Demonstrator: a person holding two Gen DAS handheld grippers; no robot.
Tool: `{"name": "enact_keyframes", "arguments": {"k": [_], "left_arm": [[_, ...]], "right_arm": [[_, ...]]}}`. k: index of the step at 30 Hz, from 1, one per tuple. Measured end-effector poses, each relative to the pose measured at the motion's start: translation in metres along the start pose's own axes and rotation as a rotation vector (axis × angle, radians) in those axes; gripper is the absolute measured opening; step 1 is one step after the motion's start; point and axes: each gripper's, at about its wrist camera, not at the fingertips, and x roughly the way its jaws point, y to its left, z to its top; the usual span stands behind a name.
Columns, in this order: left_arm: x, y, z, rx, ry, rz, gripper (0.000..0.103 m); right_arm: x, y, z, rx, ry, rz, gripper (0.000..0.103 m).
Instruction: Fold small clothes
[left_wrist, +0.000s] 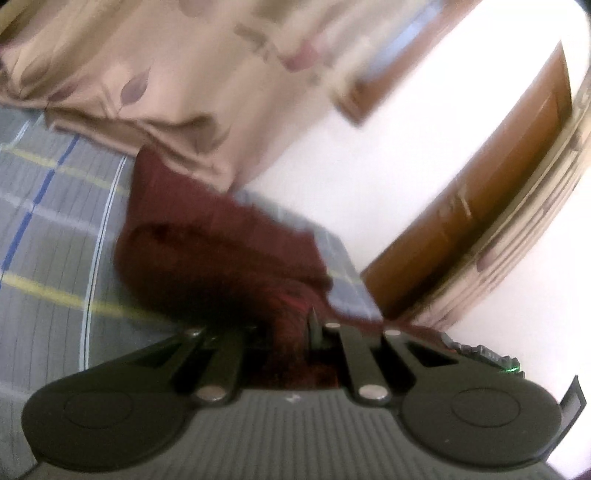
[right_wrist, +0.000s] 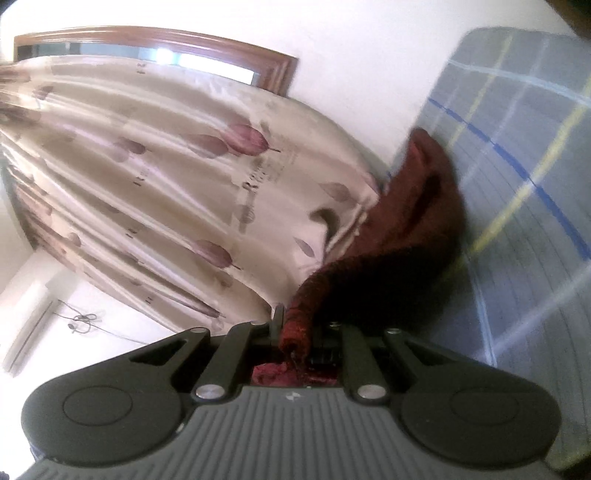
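Note:
A dark maroon knitted garment (left_wrist: 207, 258) hangs over the grey checked bedsheet (left_wrist: 48, 236). My left gripper (left_wrist: 291, 332) is shut on one bunched end of it, and the cloth covers its fingertips. In the right wrist view the same maroon garment (right_wrist: 410, 236) stretches from the jaws toward the grey checked bedsheet (right_wrist: 535, 184). My right gripper (right_wrist: 295, 328) is shut on a rolled edge of it. Both views are blurred.
A beige curtain with purple leaf prints (left_wrist: 155, 74) hangs right behind the bed, and it fills the left of the right wrist view as the beige curtain (right_wrist: 147, 166). A brown wooden door frame (left_wrist: 480, 206) and white wall stand to the right.

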Motion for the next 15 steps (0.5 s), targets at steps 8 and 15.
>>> {"name": "enact_keyframes", "arguments": {"k": [8,15], "left_arm": [[0.044,0.001,0.065,0.041,-0.064,0.060,0.010],[0.098,0.026,0.110,0.016,-0.074,0.111,0.010]], "right_arm": [[0.048,0.006,0.070,-0.042,-0.021,-0.003,0.015],[0.108,-0.004,0.122,-0.055,-0.002,-0.032,0.015]]}}
